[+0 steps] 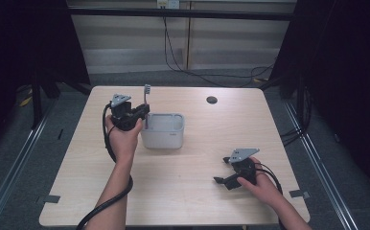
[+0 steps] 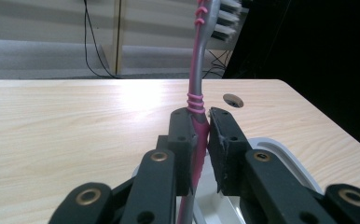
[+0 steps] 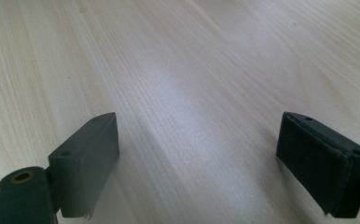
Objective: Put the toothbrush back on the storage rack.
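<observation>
— Where's the toothbrush (image 2: 197,105)?

— Upright, clamped between the left gripper's (image 2: 201,135) jaws, its lower end inside the grey tub (image 1: 169,138) — bristles up.

— And the right gripper (image 3: 197,154)?

— Jaws wide apart, nothing between them, low over the bare table (image 1: 197,191) near the front right.

Left forearm reaching up from the bottom edge, hand wrapped around the left gripper (image 1: 144,111), wrist raised, jaws pinched close together and pointing right. Right forearm entering from the lower right corner, hand resting low around the right gripper (image 1: 222,171), jaws spread wide apart, angled left and slightly down, nothing between the pads (image 3: 87,163).
</observation>
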`<action>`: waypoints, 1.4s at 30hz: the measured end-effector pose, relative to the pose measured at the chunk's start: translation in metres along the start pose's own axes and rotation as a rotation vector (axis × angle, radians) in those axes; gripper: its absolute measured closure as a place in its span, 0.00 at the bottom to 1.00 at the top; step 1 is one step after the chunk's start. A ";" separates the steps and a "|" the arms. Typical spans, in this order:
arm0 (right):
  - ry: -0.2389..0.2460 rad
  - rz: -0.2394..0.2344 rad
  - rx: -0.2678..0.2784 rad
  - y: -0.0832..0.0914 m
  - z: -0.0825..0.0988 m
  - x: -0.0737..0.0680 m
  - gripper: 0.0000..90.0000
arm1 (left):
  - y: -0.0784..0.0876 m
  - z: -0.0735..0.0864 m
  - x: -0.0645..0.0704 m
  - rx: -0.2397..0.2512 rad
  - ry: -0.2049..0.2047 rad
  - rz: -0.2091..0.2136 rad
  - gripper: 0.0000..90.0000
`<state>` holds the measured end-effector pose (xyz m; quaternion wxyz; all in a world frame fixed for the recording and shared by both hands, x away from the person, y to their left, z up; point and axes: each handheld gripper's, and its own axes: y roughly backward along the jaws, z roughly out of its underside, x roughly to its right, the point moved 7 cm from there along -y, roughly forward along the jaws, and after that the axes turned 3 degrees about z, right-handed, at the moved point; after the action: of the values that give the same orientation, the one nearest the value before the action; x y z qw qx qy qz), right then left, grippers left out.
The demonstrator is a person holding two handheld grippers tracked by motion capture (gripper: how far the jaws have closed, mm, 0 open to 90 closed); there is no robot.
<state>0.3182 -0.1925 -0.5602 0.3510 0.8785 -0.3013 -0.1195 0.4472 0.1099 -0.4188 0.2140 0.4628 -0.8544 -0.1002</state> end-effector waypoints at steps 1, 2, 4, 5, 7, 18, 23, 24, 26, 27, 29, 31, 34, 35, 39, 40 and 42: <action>0.000 0.000 0.000 0.000 0.000 0.000 0.14 | 0.000 0.001 0.000 -0.007 -0.006 -0.001 0.88; 0.000 0.000 0.000 0.000 0.000 0.000 0.14 | 0.000 0.001 0.000 -0.005 -0.004 0.000 0.88; 0.000 0.000 0.000 0.000 0.000 0.000 0.14 | 0.000 0.003 0.000 -0.011 -0.005 -0.001 0.88; 0.000 0.000 0.000 0.000 0.000 0.000 0.14 | 0.000 0.003 0.000 -0.014 -0.010 -0.001 0.88; 0.000 0.000 0.000 0.000 0.000 0.000 0.14 | 0.000 0.005 0.000 -0.017 -0.010 -0.003 0.88; 0.000 0.000 0.000 0.000 0.000 0.000 0.14 | 0.003 0.015 -0.003 -0.045 -0.025 -0.017 0.88; -0.001 0.000 0.000 0.000 0.000 0.000 0.14 | 0.003 0.019 -0.005 -0.065 -0.037 -0.029 0.88; -0.001 0.000 0.000 0.000 0.000 0.000 0.14 | 0.003 0.020 -0.005 -0.070 -0.039 -0.030 0.88; 0.000 0.000 0.000 0.000 0.000 0.000 0.14 | 0.003 0.021 -0.005 -0.076 -0.042 -0.030 0.88; -0.001 0.000 0.000 0.000 0.000 0.000 0.14 | 0.003 0.021 -0.005 -0.081 -0.045 -0.031 0.88; -0.001 0.000 0.000 0.000 0.000 0.000 0.14 | 0.003 0.022 -0.004 -0.086 -0.049 -0.029 0.88; -0.001 0.000 0.000 0.000 0.000 0.000 0.14 | 0.002 0.023 -0.004 -0.090 -0.048 -0.030 0.88; -0.001 0.000 0.000 0.000 0.000 0.000 0.14 | 0.002 0.026 -0.004 -0.098 -0.043 -0.030 0.88; -0.001 0.000 0.000 0.000 0.000 0.000 0.14 | 0.002 0.026 -0.004 -0.094 -0.045 -0.031 0.88; -0.001 0.000 0.000 0.000 0.000 0.000 0.14 | 0.002 0.026 -0.003 -0.096 -0.047 -0.030 0.88; -0.001 0.000 0.000 0.000 0.000 0.000 0.14 | 0.002 0.026 -0.003 -0.097 -0.047 -0.030 0.88; -0.001 0.000 0.000 0.000 0.000 0.000 0.14 | 0.001 0.026 -0.003 -0.101 -0.049 -0.033 0.88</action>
<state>0.3182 -0.1925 -0.5602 0.3509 0.8784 -0.3015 -0.1201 0.4355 0.1125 -0.4423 0.2143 0.4629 -0.8455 -0.1581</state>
